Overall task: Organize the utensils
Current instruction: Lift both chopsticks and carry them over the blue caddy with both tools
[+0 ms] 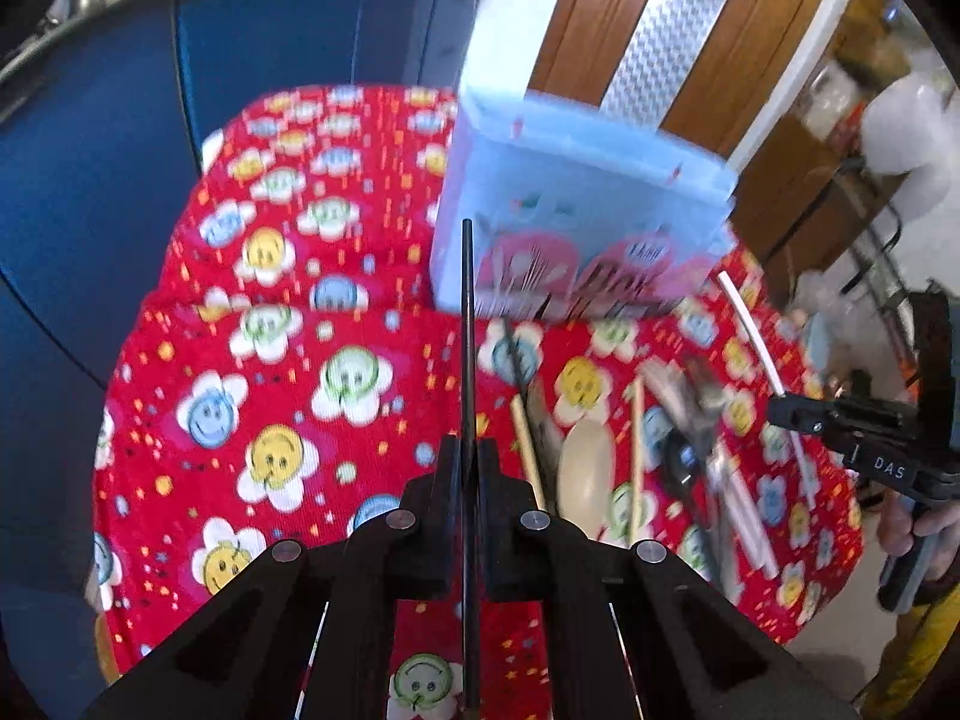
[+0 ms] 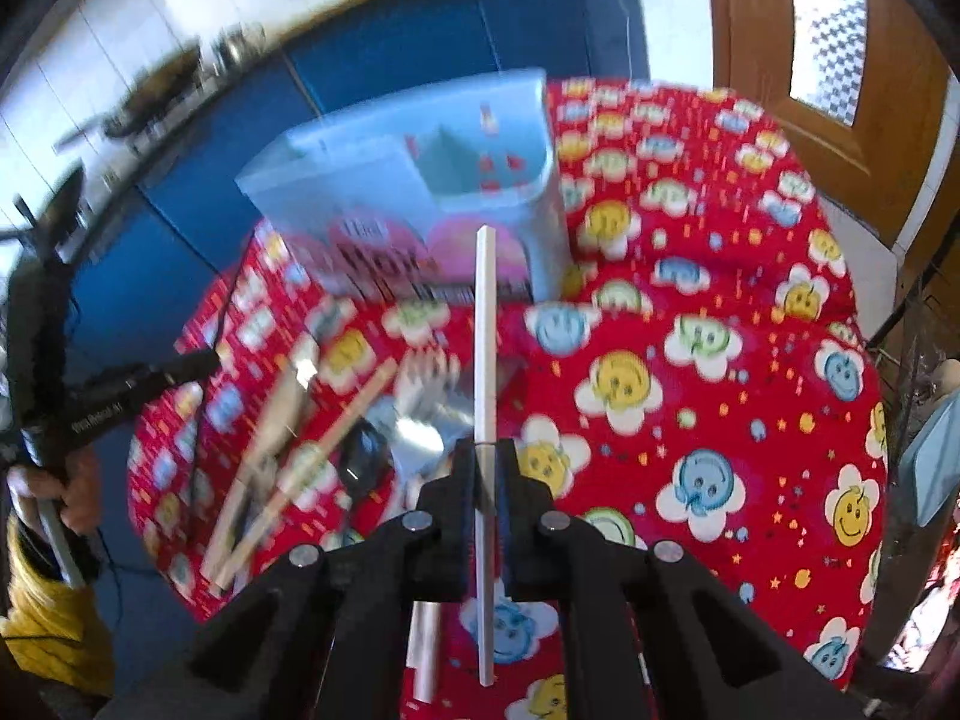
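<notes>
My left gripper [image 1: 469,450] is shut on a thin black chopstick [image 1: 467,312] that points up toward a light blue plastic box [image 1: 576,180] with a pink insert. The right gripper [image 2: 485,450] is shut on a white chopstick [image 2: 485,330], which is aimed at the same box [image 2: 384,180]. On the red smiley-flower tablecloth [image 1: 270,372] lies a blurred pile of utensils: a wooden spoon [image 1: 585,468], wooden chopsticks [image 1: 528,450], a black spoon [image 1: 681,462] and metal cutlery [image 1: 702,396]. In the right wrist view the pile [image 2: 336,438] lies left of the fingers. Each gripper shows at the edge of the other's view, the right gripper [image 1: 780,411] and the left gripper [image 2: 210,360].
Blue cabinets [image 1: 120,180] stand behind the round table, and a wooden door [image 2: 828,60] is at the back right. A person's hand [image 2: 72,498] and yellow sleeve [image 2: 54,630] hold the left tool. The table's rim [image 2: 864,480] drops off to the right.
</notes>
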Action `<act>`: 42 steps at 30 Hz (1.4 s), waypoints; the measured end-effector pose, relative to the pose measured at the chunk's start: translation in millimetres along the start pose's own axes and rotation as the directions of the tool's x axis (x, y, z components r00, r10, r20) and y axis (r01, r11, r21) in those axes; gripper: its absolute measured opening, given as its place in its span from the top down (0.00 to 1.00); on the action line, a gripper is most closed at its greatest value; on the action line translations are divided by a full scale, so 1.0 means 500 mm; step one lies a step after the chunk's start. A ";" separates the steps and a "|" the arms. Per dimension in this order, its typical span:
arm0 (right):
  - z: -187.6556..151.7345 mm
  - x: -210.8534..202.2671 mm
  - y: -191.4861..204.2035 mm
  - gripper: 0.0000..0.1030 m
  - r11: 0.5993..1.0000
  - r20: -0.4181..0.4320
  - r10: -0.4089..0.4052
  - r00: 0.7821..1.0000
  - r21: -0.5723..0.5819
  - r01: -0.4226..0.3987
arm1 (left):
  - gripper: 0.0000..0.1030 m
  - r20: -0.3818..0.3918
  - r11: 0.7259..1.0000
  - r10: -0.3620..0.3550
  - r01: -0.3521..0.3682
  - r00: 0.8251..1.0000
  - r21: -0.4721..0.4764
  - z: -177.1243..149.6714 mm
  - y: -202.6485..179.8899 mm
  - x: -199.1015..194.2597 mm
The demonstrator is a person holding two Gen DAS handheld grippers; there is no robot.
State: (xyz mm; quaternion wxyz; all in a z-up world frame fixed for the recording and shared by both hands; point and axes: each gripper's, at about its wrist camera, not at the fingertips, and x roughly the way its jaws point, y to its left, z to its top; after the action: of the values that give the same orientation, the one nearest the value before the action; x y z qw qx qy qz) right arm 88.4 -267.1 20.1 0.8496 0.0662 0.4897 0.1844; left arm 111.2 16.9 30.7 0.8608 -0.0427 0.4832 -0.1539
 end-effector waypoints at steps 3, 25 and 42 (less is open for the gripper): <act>0.007 -0.033 0.014 0.93 1.000 0.116 0.026 0.993 0.002 -0.026 | 0.95 0.084 0.999 -0.028 0.030 0.996 -0.013 0.008 -0.005 -0.034; 0.184 -0.059 0.054 0.93 0.995 0.544 0.075 0.836 -0.090 -0.031 | 0.95 0.501 1.000 -0.009 -0.005 0.866 0.028 0.286 -0.069 -0.184; 0.234 0.082 0.035 0.93 0.996 0.654 0.065 0.753 -0.085 -0.012 | 0.95 0.524 1.000 -0.018 0.011 0.851 0.018 0.298 -0.041 -0.020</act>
State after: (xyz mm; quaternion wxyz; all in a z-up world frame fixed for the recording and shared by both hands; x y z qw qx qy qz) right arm 202.9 -227.5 52.0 0.9652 0.1045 0.1520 0.1852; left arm 227.9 -10.9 122.4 0.9590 -0.0804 0.2289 -0.1464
